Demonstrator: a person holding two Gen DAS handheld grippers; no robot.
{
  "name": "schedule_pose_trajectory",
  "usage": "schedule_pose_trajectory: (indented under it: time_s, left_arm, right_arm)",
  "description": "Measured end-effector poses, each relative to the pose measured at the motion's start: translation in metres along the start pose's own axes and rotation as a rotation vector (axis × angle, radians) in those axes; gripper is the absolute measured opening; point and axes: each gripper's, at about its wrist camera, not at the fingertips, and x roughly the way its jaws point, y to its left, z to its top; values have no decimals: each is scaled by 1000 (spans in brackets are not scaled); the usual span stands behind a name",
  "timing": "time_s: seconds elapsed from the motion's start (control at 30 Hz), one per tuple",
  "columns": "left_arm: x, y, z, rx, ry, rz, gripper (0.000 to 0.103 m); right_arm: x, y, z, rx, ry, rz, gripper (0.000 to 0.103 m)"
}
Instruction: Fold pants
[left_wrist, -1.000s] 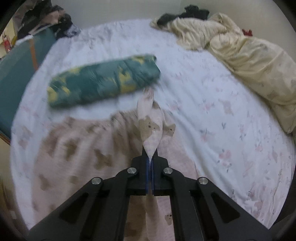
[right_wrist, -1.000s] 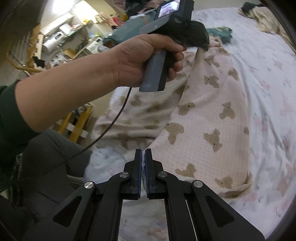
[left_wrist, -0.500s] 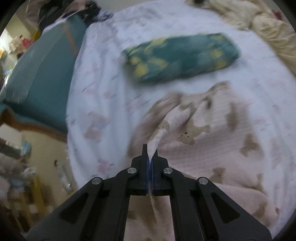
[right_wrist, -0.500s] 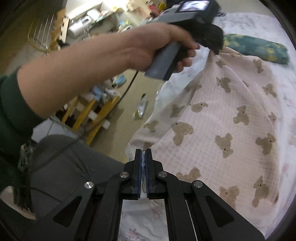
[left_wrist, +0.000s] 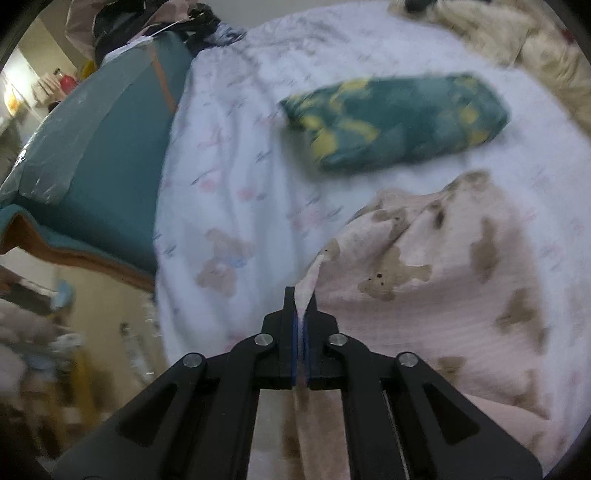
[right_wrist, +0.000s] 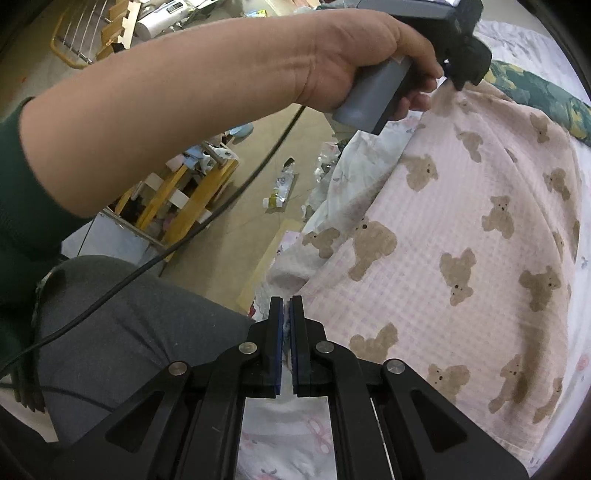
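Observation:
The pink pants with brown bear print lie spread on the bed, also in the right wrist view. My left gripper is shut on a pinched edge of the pants; it also shows in the right wrist view, held by the person's hand at the pants' far corner. My right gripper is shut on the near edge of the pants, a thin bit of fabric between its pads.
A folded green-and-yellow garment lies on the white floral sheet beyond the pants. A beige duvet is bunched at the far side. A teal couch stands beside the bed. Floor clutter and the person's leg lie left.
Both grippers have swung the pants toward the bed's left edge. The left view turned left, bringing the couch and floor into view. Both stay shut on the fabric.

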Motion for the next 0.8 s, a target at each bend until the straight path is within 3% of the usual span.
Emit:
schedule_pose_trajectory:
  time_s: [0.03,0.1,0.17,0.2,0.27,0.4,0.57,0.8]
  left_arm:
    - [2,3,-3,-6,-1,1,4]
    - [2,16,-14,-71,-7,-49,16]
    - [-3,35,-25,-148,5,-85,75]
    - [-10,44,-31,-174,-14,-99,81]
    - [-32,63,-49,-212,-42,-145,83]
    - [-64,96,-98,-289,-4,-225,83]
    - [-78,122,-164,-333,113,-262,84]
    - [-64,107,-212,-252,240,-316,84]
  right_arm:
    - [2,-1,0,2,3,2,3]
    - [7,-2,0,5,10,-6,3]
    - [8,-9,-2,11,1,-14,3]
    - [9,-11,-2,21,1,-11,3]
    - [11,-10,0,32,-3,-11,3]
    - [16,-10,6,38,-23,17,3]
    - [44,15,21,17,-34,57,3]
    - [110,25,21,9,48,40,9]
